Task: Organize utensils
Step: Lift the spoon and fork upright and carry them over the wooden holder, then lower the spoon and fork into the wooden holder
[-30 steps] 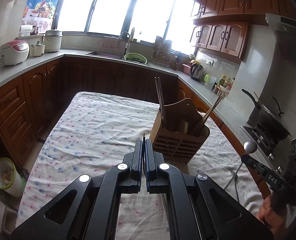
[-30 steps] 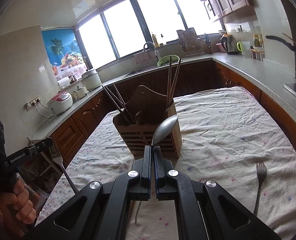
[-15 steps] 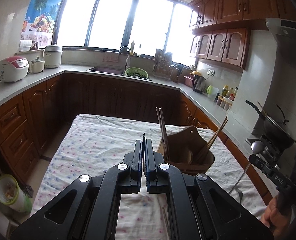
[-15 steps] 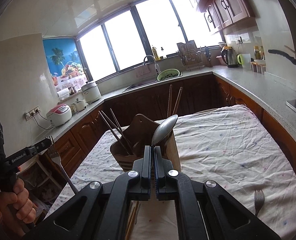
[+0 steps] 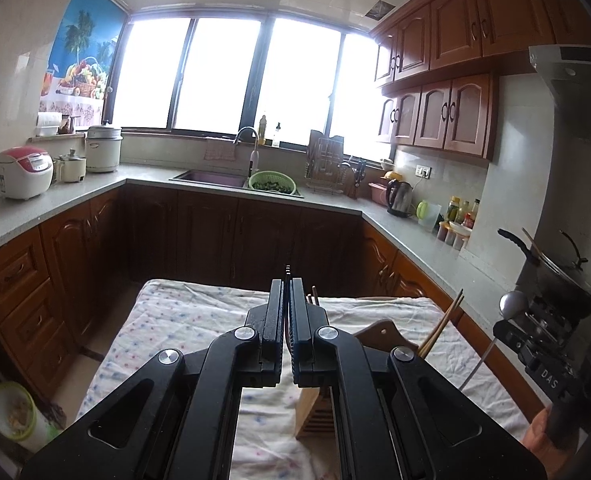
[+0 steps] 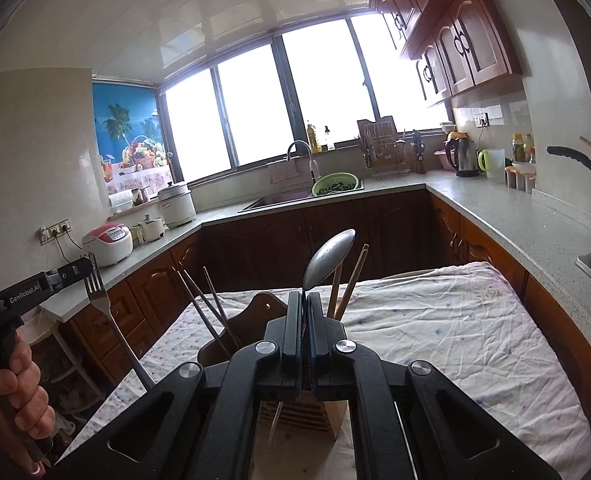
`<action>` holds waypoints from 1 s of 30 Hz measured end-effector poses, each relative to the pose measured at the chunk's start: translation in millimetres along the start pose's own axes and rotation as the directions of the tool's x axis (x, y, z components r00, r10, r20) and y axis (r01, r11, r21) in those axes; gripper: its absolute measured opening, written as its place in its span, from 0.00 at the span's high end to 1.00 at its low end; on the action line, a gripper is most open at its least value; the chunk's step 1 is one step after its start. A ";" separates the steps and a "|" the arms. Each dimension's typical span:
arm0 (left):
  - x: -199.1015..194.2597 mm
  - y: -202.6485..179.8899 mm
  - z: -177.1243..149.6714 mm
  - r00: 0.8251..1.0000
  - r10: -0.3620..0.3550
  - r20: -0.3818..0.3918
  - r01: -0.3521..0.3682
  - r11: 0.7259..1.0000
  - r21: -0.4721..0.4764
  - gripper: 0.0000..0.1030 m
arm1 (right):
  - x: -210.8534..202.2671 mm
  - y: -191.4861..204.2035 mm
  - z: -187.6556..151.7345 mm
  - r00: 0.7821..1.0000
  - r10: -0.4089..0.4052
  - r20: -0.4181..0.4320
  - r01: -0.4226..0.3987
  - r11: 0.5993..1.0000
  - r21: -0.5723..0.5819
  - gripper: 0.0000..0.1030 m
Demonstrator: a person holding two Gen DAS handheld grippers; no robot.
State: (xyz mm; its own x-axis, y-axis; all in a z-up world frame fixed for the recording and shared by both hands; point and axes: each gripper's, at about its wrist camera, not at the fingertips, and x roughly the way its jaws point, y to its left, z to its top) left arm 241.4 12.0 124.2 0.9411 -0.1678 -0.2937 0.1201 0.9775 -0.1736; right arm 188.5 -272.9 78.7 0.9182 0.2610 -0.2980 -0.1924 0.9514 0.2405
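Both grippers have risen since a second ago, so the wooden utensil holder [image 6: 327,420] now sits low, mostly behind the fingers in each view. Right gripper [image 6: 305,320] is clamped tight on a spoon [image 6: 329,256], bowl up and tipped right, long axis running steeply upward; its handle drops between the pads and shows again in front of the holder's slats. Left gripper [image 5: 286,308] is pinched shut on a fork: in its own view only the tine tips [image 5: 287,269] peek out above the fingertips, but the right camera shows the fork [image 6: 103,304] with tines up and its handle slanting down to the right, the end cut off behind the right gripper's arm. Two pairs of chopsticks [image 6: 205,308] lean out of the holder, dark ones left, pale ones right. Holder stands on the flowered tablecloth [image 6: 435,328]; its compartments are hidden. Beyond, a green colander [image 6: 335,184] sits by the sink.
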 end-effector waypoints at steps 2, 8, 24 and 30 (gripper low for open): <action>6.0 -4.0 3.7 1.000 0.003 0.023 -0.004 1.000 0.015 0.98 | 3.4 0.6 2.7 1.000 -0.002 0.023 0.002 1.000 -0.018 0.98; 28.7 -10.8 11.0 0.998 0.026 0.058 -0.026 1.000 0.010 0.98 | 16.2 7.6 9.9 0.997 -0.022 0.078 0.028 0.997 -0.071 0.98; 70.4 -26.9 -28.7 0.990 0.118 0.079 -0.122 0.991 0.050 0.98 | 55.5 17.6 -11.2 0.994 -0.044 0.098 0.057 0.990 -0.128 0.98; 79.2 -35.1 -40.4 0.991 0.118 0.061 -0.123 0.989 0.080 0.98 | 62.4 13.8 -20.5 0.995 -0.048 0.089 0.056 0.994 -0.097 0.98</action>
State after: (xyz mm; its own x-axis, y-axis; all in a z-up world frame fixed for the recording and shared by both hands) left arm 299.0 -40.8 69.0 0.9663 -0.0430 -0.2539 0.0284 0.9977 -0.0610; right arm 236.1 -240.1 44.5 0.9534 0.1997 -0.2259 -0.1731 0.9760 0.1324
